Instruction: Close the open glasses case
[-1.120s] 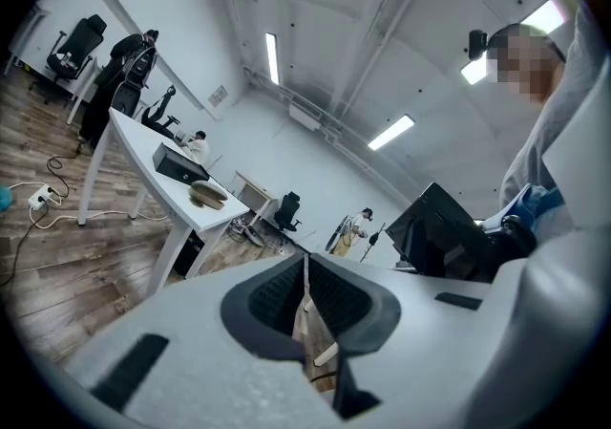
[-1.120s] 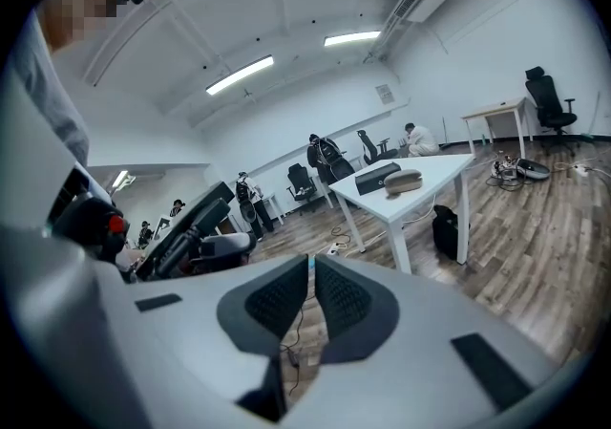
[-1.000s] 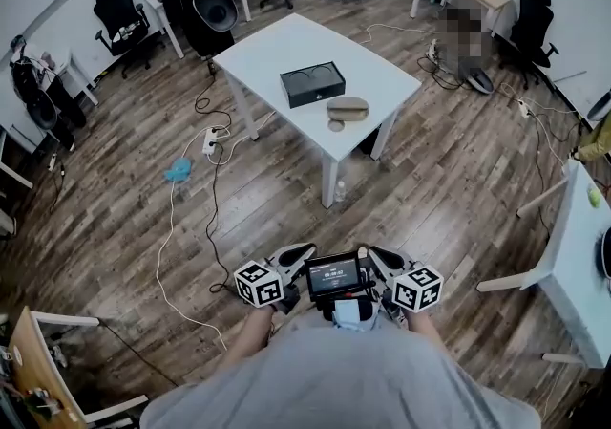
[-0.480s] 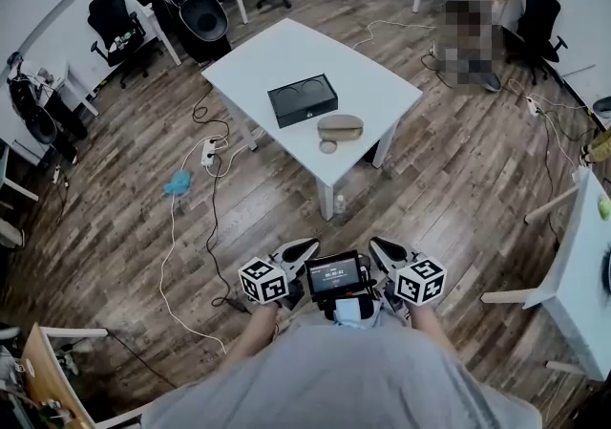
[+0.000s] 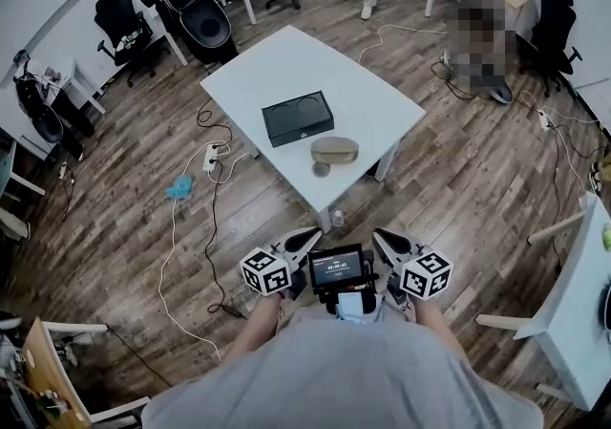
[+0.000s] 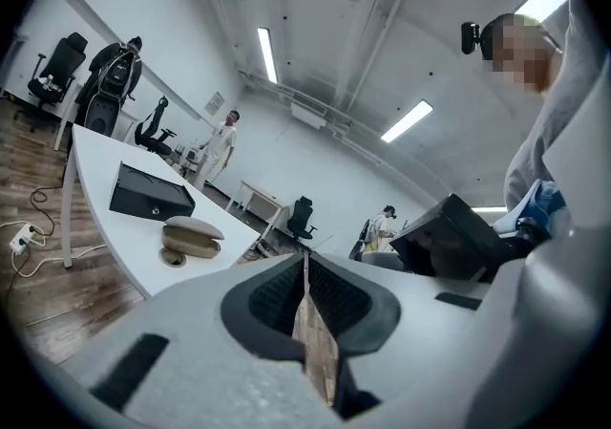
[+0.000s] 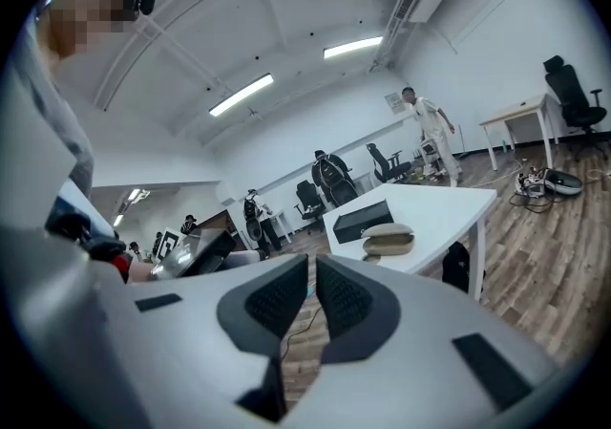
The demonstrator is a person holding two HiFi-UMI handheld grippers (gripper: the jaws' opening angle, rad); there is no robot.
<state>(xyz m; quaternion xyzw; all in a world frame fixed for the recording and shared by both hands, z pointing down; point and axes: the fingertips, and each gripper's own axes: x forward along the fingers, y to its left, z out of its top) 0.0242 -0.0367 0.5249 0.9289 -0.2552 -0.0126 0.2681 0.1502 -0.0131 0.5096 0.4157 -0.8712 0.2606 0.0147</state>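
Since the earlier head views the white table (image 5: 277,64) and everything on it had slid down the frame toward the grippers, so the gap was closing but not closed. Glasses case (image 5: 334,148): tan, lying near the table's lower corner, centre of the head view, long axis running left to right across the frame. In the two gripper views its upper shell (image 6: 193,225) looked lifted a little off the lower one, opening side toward the cameras; how far open was too small to tell. A small round thing (image 5: 322,169) sat just in front of it, and a black box (image 5: 298,117) lay just behind, up-frame and left. Left gripper (image 5: 304,238) and right gripper (image 5: 387,241) were held low in the frame, well apart from the case, with bare floor and the table's edge between. Both pointed up-frame toward the table. Each pair of jaws was closed together, nothing between the pads. The case lay almost midway between the two lines of aim; neither gripper looked plainly nearer. Judgement: approach unfinished, and either could press the lid down once over it.
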